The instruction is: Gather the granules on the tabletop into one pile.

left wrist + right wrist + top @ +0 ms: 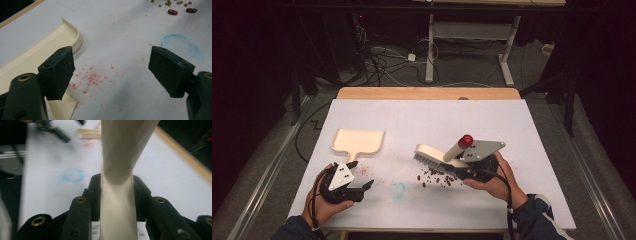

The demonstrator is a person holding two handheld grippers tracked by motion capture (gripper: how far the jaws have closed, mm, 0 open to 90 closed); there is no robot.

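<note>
Jaws of the right gripper (462,167) clamp the cream plastic brush (439,156) above scattered beans (437,176); left gripper (362,189) gapes beside the cream dustpan (358,141). Sweeping step; next, grasp the dustpan's handle.

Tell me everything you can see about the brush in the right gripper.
The brush is cream, plastic-looking, with a long rounded handle ending in a red tip and grey bristles under its head. The right gripper is shut on the handle, holding it tilted, the bristles low over the white table beside the scattered beans.
</note>
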